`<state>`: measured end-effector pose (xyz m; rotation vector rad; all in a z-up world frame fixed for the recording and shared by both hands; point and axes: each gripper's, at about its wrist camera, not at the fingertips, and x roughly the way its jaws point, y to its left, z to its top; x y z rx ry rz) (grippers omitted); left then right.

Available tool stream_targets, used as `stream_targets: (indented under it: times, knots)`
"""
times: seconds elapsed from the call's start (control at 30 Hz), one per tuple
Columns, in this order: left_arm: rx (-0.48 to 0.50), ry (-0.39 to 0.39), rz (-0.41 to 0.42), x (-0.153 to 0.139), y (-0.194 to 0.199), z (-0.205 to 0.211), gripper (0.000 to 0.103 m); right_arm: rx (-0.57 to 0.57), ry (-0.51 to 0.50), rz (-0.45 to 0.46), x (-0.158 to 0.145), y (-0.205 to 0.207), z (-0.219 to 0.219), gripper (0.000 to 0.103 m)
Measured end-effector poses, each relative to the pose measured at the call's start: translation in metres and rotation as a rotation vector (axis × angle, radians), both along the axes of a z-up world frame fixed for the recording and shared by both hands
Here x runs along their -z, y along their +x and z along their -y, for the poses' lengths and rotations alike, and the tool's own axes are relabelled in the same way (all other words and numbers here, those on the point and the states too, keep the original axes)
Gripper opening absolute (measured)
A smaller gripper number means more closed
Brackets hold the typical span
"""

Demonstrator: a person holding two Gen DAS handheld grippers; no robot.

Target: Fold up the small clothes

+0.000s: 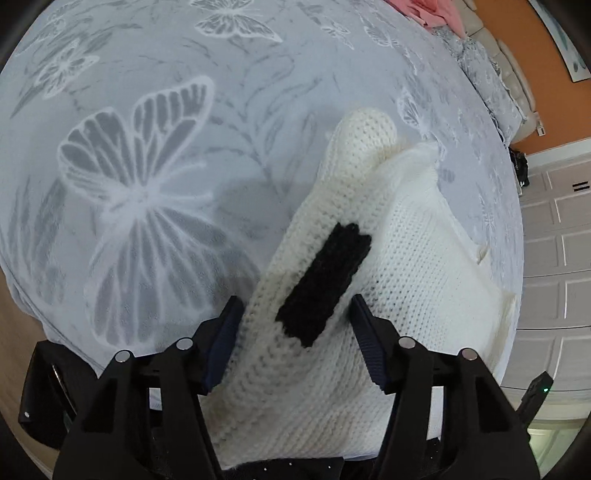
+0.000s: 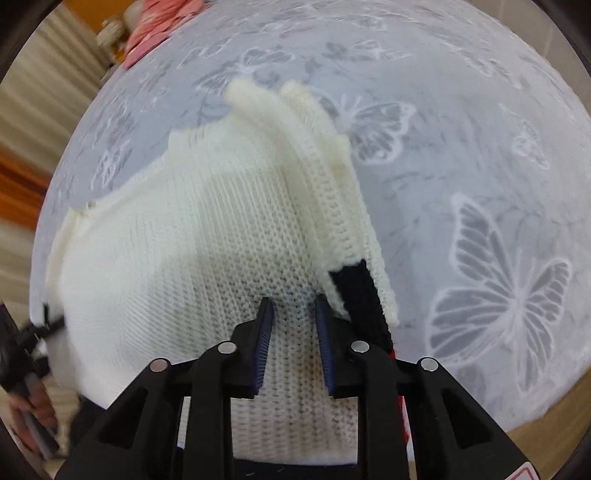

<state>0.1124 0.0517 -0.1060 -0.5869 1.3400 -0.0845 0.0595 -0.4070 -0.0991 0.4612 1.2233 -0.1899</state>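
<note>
A white knitted garment with a black knitted patch lies on a grey bedspread with white butterflies. A folded sleeve or strip lies across its left part. My left gripper is open, its jaws wide on either side of the strip and patch, low over the cloth. In the right wrist view the same garment fills the middle, with stacked ribbed folds and the black patch to the right. My right gripper stands part open over the knit, jaws narrow; no cloth is visibly pinched.
Pink clothes lie at the far edge of the bed, also in the right wrist view. White cabinet doors and an orange wall stand to the right. The other hand-held gripper shows at the left edge.
</note>
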Motion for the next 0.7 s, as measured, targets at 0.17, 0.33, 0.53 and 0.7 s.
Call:
stream_targets:
  times: [0.17,0.33,0.53,0.7]
  knots:
    - [0.018,-0.062,-0.026,-0.002,0.001,-0.004,0.033,-0.186,0.052,0.127,-0.056,0.030,-0.066,0.020]
    - [0.001,-0.119,-0.007,-0.010,-0.002,-0.003,0.024,-0.351,0.040,0.059,-0.031,0.086,-0.132,0.014]
    - [0.024,-0.136,0.007,-0.016,-0.007,-0.002,0.022,-0.366,0.016,-0.061,0.021,0.112,-0.152,0.013]
    - [0.059,-0.228,0.068,-0.038,-0.005,0.015,0.020,-0.360,0.070,-0.075,0.021,0.113,-0.138,0.011]
